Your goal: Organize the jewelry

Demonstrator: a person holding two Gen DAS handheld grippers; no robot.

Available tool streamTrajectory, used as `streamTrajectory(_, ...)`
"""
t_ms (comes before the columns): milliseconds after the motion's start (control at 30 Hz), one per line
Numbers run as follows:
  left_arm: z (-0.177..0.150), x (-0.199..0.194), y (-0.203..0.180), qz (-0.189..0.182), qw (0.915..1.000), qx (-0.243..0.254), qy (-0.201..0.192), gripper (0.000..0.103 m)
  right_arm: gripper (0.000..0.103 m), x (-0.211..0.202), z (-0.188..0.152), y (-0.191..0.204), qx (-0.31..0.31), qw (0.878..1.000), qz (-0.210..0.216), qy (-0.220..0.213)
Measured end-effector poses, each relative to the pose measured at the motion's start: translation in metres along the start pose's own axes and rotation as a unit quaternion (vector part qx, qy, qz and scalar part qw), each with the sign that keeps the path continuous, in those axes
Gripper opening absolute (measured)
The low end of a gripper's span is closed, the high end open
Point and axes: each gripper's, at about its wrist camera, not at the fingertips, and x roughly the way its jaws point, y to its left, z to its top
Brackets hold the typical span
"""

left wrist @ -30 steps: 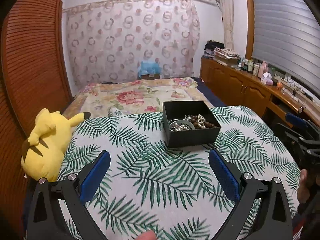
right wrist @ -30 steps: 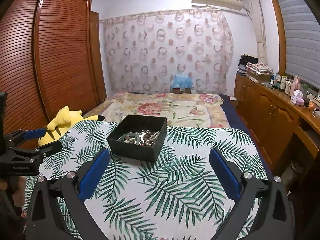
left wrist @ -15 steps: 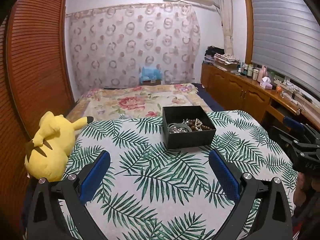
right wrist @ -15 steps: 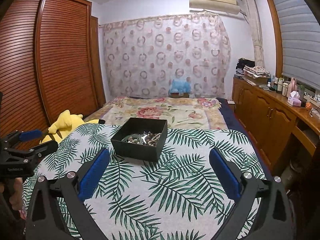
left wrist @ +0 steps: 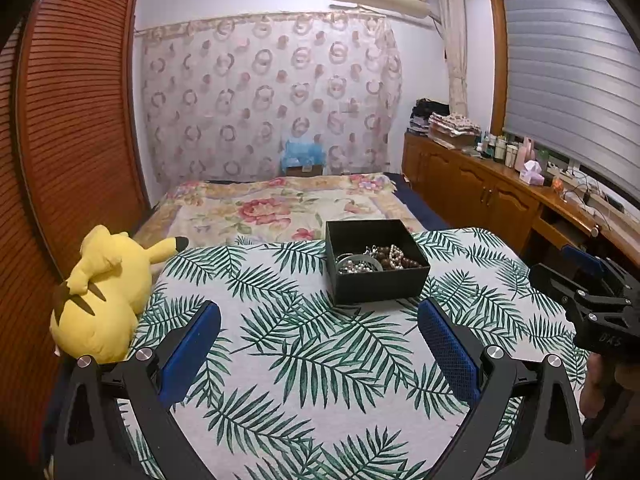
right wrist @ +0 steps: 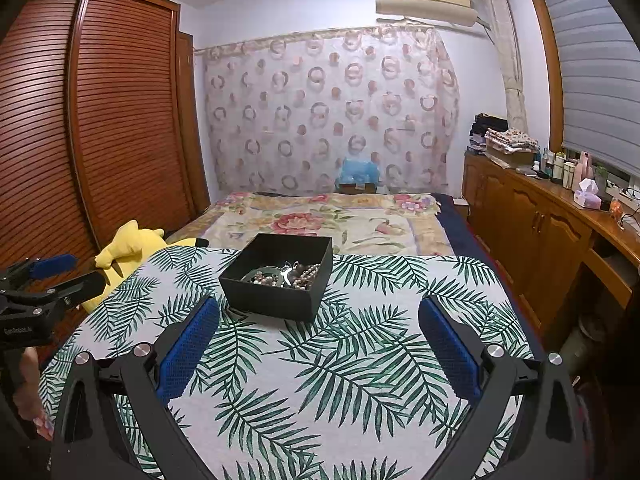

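A black open box (left wrist: 376, 264) stands on a palm-leaf cloth (left wrist: 304, 360); it also shows in the right wrist view (right wrist: 276, 280). Inside lies a tangle of jewelry (left wrist: 376, 261): pearl strands, brown beads and a silver piece (right wrist: 286, 274). My left gripper (left wrist: 318, 320) is open and empty, held back from the box. My right gripper (right wrist: 318, 316) is open and empty, also short of the box. Each gripper shows at the edge of the other's view: the right one (left wrist: 592, 280) and the left one (right wrist: 44, 276).
A yellow plush toy (left wrist: 100, 292) lies at the cloth's left edge. A bed with a floral cover (right wrist: 332, 220) stretches behind the cloth. A slatted wardrobe (right wrist: 80, 120) is on the left. A wooden cabinet (right wrist: 540, 224) with bottles runs along the right.
Both grippers have risen and tilted up, so the box sits lower and farther in both views. Their jaws stay open.
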Motion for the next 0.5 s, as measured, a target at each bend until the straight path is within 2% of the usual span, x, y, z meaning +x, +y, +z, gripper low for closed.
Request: streamTrajectory(500,-0.0004,0.0001,0.0003,-0.001,1.0000,0.000,0.000,0.095,0.100,0.0001,-0.0006,-0.0005,0.001,1.000,0.000,0.000)
